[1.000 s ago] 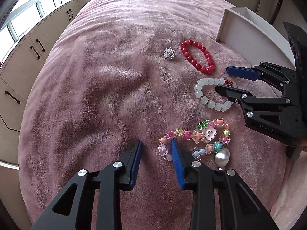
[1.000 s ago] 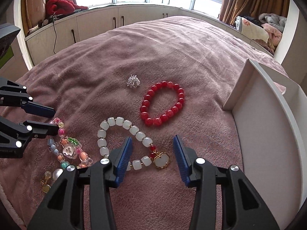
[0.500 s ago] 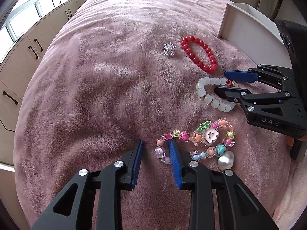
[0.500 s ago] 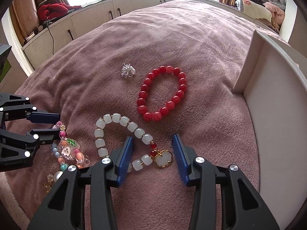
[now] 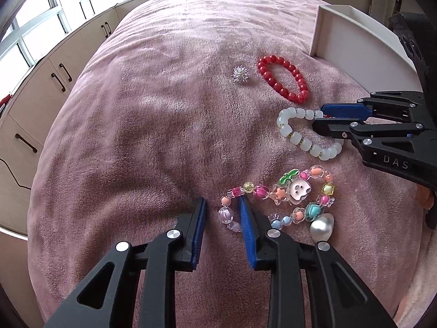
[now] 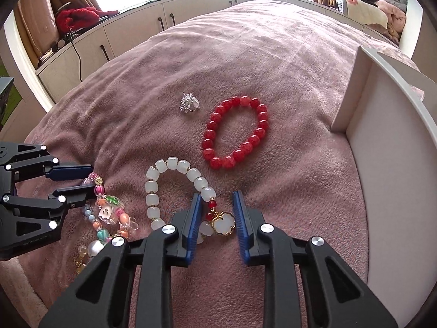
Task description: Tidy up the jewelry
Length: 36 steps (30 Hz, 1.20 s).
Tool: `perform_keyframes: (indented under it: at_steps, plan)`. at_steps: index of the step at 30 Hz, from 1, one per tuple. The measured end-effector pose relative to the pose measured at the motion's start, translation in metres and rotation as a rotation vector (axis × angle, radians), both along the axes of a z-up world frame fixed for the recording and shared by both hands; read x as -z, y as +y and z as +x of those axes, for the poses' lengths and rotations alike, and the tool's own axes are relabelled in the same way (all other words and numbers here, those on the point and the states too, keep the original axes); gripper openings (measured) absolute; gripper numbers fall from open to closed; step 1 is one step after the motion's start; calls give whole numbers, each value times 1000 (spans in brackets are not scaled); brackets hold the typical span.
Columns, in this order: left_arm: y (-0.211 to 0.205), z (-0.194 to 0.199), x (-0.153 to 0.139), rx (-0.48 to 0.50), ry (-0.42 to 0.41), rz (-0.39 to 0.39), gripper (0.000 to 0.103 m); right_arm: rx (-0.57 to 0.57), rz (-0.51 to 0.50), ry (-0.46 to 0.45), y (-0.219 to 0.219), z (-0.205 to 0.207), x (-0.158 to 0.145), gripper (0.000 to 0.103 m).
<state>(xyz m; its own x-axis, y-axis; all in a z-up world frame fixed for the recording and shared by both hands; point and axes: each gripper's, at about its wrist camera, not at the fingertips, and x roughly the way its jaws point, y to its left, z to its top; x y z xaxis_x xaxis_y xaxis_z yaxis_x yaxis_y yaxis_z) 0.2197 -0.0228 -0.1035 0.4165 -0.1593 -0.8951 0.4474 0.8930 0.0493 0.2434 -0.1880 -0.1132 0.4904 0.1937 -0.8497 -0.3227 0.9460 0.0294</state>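
We have both grippers low over the bed (image 6: 273, 54), pink blanket.

Left gripper (image 5: 222, 213): fingers spread, nothing pinched. The multicolour charm bracelet (image 5: 281, 199) lies flat, long axis running left-right in the left wrist view. Its left end loop, peach and clear beads, sits in the gap between the fingers; the right finger lies over the strand. The rest trails off right toward a pearl heart charm (image 5: 322, 227).

The silver spiky ring (image 6: 189, 103) sits alone further up the bed, just left of the red bead bracelet (image 6: 236, 132). The red one is an oval, long axis tilted up-right in the right wrist view, near the tray corner, not touching it.

Right gripper (image 6: 217, 213): fingers spread, not clamped. The white bead bracelet (image 6: 174, 188) loops up-left from the fingers; its clasp end with a small red bead and the gold-rimmed white clover charm (image 6: 224, 222) lies between the fingers. The left finger covers a bead or two.

White tray (image 6: 396, 177) at the bed's right side: the part we can see holds nothing.
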Motion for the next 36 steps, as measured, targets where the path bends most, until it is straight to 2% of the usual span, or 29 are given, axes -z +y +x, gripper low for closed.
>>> perform_keyframes:
  at_steps: [3,5,13,19,30,36]
  plan:
    - [1,-6,-4,-7,-14,5,18,-6,43,13,-2,-5,-6,19]
    - [1,-10,-8,-14,-22,0,16,-17,63,9,-2,-8,-11,18]
    - [16,-21,-37,-77,-75,-62,16,-44,125,-61,0,-27,-42,17]
    - [21,-16,-60,-136,-77,-136,15,-31,178,-126,-11,-41,-68,16]
    - [-4,-11,-113,-102,-162,-64,16,7,275,-274,-40,-69,-120,16]
    - [-27,-7,-146,-78,-211,-65,16,29,344,-343,-61,-82,-145,15]
